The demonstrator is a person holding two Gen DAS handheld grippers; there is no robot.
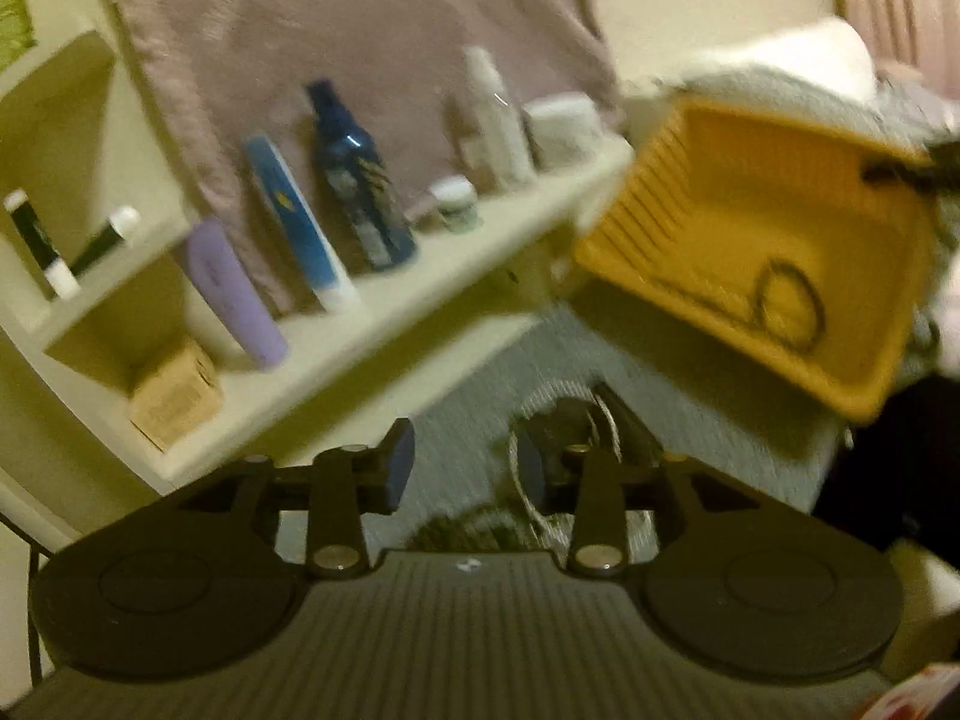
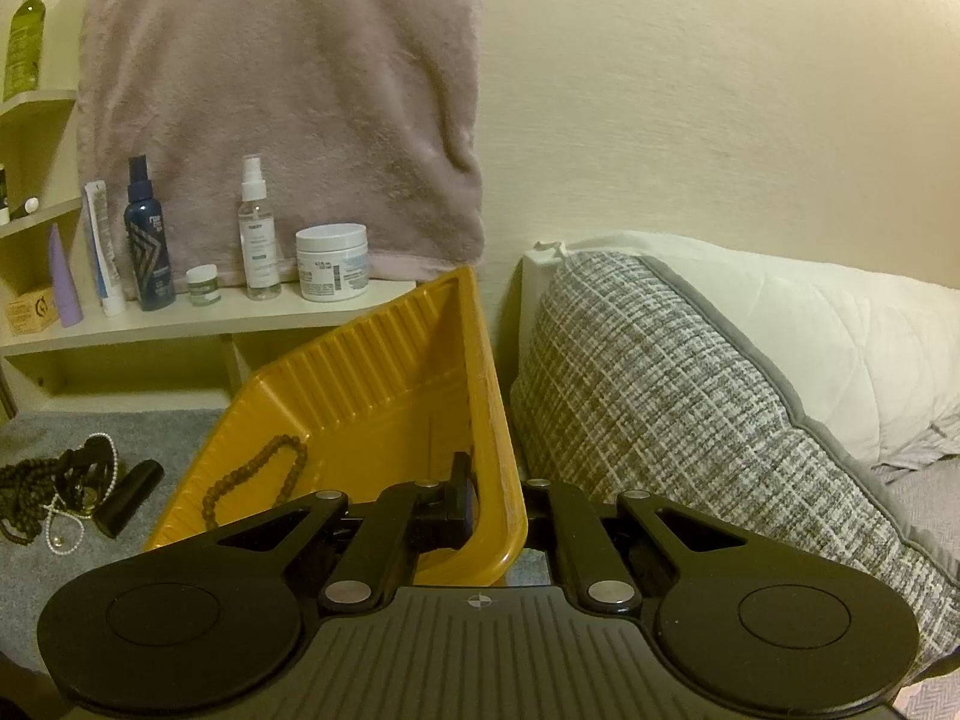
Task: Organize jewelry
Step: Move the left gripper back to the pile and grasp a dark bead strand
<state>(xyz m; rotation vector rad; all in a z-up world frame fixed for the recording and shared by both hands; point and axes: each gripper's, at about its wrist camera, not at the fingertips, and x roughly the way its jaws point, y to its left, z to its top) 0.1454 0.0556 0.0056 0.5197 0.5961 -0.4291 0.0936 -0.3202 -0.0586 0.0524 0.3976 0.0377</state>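
Right gripper: jaws are clamped on the rim of the yellow ribbed plastic tray, which is held tilted on the grey bed cover. A brown bead bracelet is already lying in the tray's lower corner.

Left gripper: jaws are spread partway, nothing is seen between the pads. It is aimed down at the tangled jewelry pile on the bed cover, just beyond the right-hand pad. That view is motion-blurred, so the individual pieces cannot be told apart there. In the right wrist view the pile is seen left of the tray, with dark bead strands, a white pearl string and a black cylindrical case touching each other.

Step in hand, as judged: next piece to be picked from the pile.

- One strand should be targeted, at a loop that is standing clear of the rest.
- Jaws should be closed only once the strand is between the pads.
- The lift should be slow, so snagged neighbours are dropped off.
- Tray should be kept tilted and steady, so the bracelet is not spilled.
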